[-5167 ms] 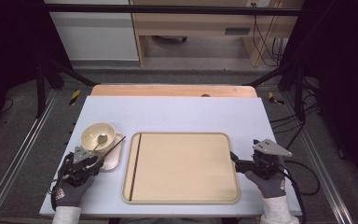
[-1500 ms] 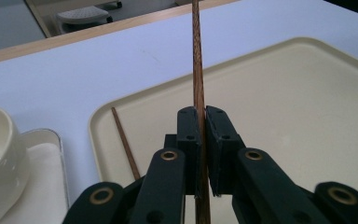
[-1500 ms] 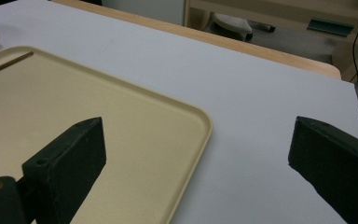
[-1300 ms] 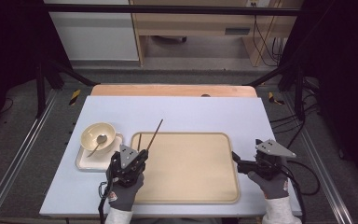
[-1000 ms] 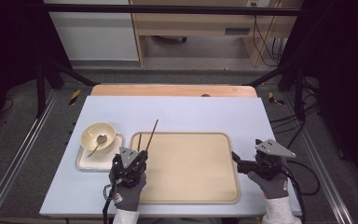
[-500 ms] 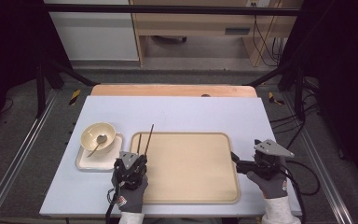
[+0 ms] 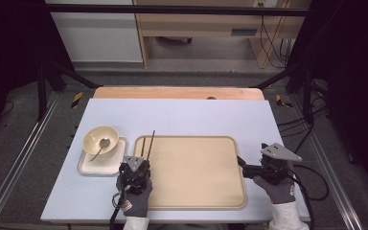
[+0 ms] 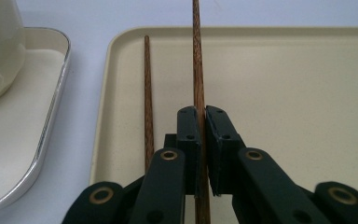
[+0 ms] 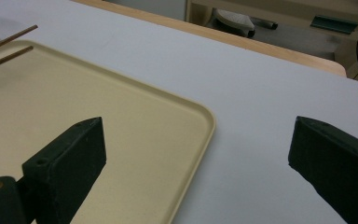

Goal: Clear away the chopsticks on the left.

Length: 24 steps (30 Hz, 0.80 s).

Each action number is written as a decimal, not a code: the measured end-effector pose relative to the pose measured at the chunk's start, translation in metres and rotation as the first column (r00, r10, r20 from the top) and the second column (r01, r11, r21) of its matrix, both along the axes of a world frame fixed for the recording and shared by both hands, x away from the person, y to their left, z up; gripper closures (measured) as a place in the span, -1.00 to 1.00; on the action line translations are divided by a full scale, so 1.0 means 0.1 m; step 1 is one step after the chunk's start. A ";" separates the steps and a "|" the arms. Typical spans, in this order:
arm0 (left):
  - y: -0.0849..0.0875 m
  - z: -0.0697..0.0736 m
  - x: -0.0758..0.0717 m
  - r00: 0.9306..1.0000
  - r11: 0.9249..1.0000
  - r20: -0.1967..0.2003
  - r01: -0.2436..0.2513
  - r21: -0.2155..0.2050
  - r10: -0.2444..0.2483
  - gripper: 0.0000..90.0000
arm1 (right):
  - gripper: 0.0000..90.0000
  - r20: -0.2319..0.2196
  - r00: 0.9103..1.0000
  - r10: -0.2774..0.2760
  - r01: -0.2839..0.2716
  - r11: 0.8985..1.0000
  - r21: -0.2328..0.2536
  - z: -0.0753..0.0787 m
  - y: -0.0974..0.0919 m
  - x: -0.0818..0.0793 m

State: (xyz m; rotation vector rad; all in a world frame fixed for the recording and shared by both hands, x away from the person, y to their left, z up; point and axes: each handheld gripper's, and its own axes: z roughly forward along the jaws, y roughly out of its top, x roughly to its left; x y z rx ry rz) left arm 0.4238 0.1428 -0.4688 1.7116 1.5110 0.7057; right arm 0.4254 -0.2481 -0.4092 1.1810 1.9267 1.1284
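My left gripper (image 7: 144, 158) is shut on a brown wooden chopstick (image 7: 150, 142) near its thick end. In the left gripper view the chopstick (image 8: 197, 65) runs forward between the closed pads, over the left part of the beige tray (image 8: 284, 93). A second chopstick (image 8: 147, 93) lies flat in the tray just to its left, almost parallel. My right gripper (image 7: 242, 166) rests at the tray's right edge (image 7: 243, 191), open and holding nothing. In the right gripper view the jaws of the right gripper (image 9: 198, 135) stand wide apart on either side of the tray's corner (image 9: 207, 116).
A cream bowl (image 7: 100, 138) with a spoon (image 7: 98, 148) in it sits on a small white tray (image 7: 106, 162), left of the big tray. The white tabletop (image 7: 196, 115) stretches behind, with a wooden strip along its far edge (image 7: 172, 93).
The left gripper has drawn back slightly toward the person with the chopstick. The chopstick has swung from slanting right to nearly parallel with the one lying in the tray. The right gripper stayed still.
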 end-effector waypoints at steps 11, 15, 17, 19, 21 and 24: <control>0.01 -0.03 0.06 0.999 1.000 -0.038 -0.012 0.025 0.013 0.88 | -0.91 0.002 1.000 0.000 0.000 1.000 -0.002 0.00 0.00 0.00; 0.02 -0.03 0.08 0.998 0.999 -0.054 -0.022 0.034 0.024 0.88 | -0.91 0.003 1.000 0.000 0.000 1.000 -0.002 0.00 0.00 0.00; 0.02 -0.03 0.08 0.998 0.999 -0.058 -0.025 0.040 0.027 0.88 | -0.91 0.004 1.000 0.001 -0.001 1.000 -0.005 0.00 -0.01 0.00; 0.02 -0.03 0.08 0.997 0.999 -0.066 -0.027 0.046 0.030 0.88 | -0.91 0.001 1.000 0.000 0.000 1.000 -0.002 0.00 0.00 0.00; 0.01 -0.04 0.10 0.996 0.998 -0.077 -0.030 0.050 0.034 0.87 | -0.91 0.002 1.000 0.000 0.000 1.000 -0.003 0.00 0.00 0.00; 0.01 -0.04 0.11 0.995 0.998 -0.089 -0.032 0.059 0.037 0.87 | -0.91 0.003 1.000 0.000 0.000 1.000 -0.003 0.00 0.00 0.00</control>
